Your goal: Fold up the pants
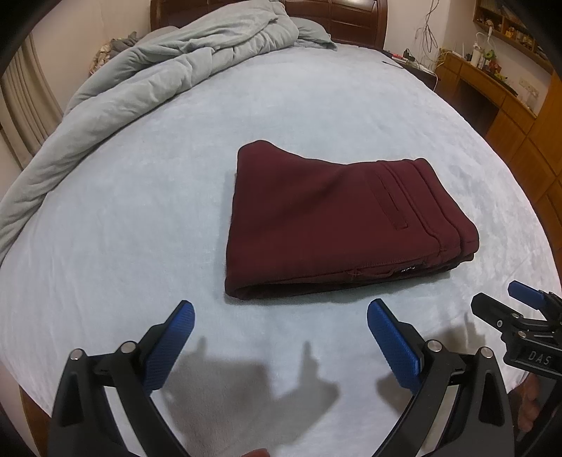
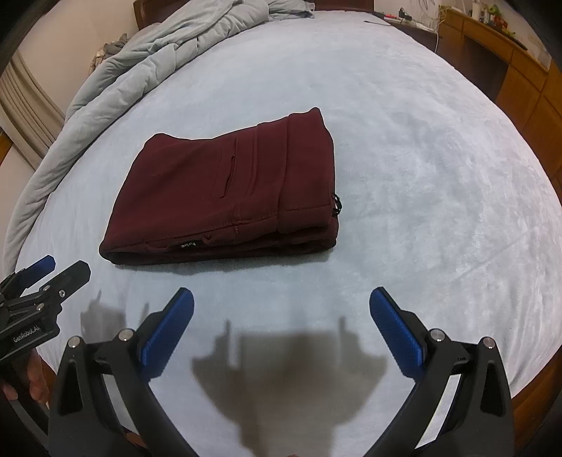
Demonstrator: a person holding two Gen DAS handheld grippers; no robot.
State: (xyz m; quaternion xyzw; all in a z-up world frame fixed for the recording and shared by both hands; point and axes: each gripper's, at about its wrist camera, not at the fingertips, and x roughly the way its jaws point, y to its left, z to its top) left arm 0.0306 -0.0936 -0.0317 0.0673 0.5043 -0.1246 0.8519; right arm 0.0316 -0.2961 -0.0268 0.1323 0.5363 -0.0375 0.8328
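Note:
Maroon pants (image 1: 330,218) lie folded into a compact rectangle on the pale blue bed sheet (image 1: 140,228), waistband and back pocket on top. In the right wrist view the same pants (image 2: 232,197) sit left of centre, a small black label along their near edge. My left gripper (image 1: 281,313) hovers open above the sheet, just short of the pants' near edge, nothing between its blue pads. My right gripper (image 2: 281,298) is open too, near the pants' front right corner, and holds nothing. The right gripper (image 1: 505,298) shows at the left view's right edge, the left gripper (image 2: 59,269) at the other view's left edge.
A crumpled grey-blue duvet (image 1: 175,66) is heaped along the far left of the bed by the wooden headboard (image 1: 337,17). A wooden desk with shelves (image 1: 498,91) stands to the right. A hand (image 2: 33,381) holds the left tool. Bare sheet surrounds the pants.

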